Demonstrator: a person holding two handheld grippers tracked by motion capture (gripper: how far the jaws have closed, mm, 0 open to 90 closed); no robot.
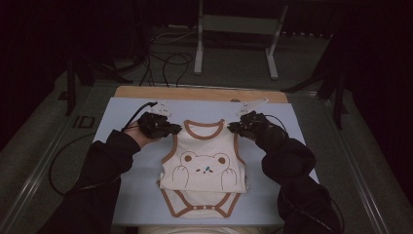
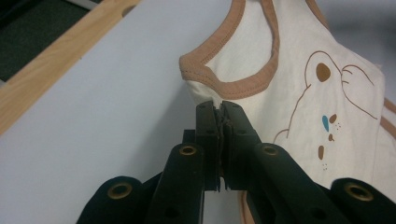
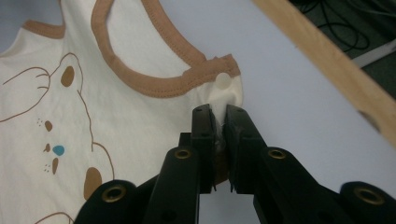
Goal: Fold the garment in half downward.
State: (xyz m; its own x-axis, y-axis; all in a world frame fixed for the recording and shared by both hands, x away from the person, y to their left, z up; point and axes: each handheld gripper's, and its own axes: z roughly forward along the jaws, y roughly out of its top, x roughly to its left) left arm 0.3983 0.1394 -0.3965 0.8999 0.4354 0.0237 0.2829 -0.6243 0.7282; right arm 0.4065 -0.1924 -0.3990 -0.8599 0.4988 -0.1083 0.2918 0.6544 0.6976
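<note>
Baby bodysuit point(image 1: 207, 165): I see it flat on the pale blue table point(image 1: 117, 146), cream with brown trim, bear print up, lower half folded under so the snap crotch pokes out toward me.
Left gripper point(image 1: 171, 129): at the garment's left shoulder strap; fingers point(image 2: 208, 135) pressed together, pinching the cloth just below the brown trim.
Right gripper point(image 1: 237, 127): at the right shoulder strap; fingers point(image 3: 204, 135) nipping a cream fold beside a white snap point(image 3: 223, 80).
High view alone: both my dark sleeves, whole garment outline, wooden table edge point(image 1: 199, 93), cables point(image 1: 170, 63) and a white stand point(image 1: 236, 34) on the floor beyond.
Gripper views alone: the actual pinch, stitching, snap.
Obstructions: from above, gripper bodies hide the strap ends.
</note>
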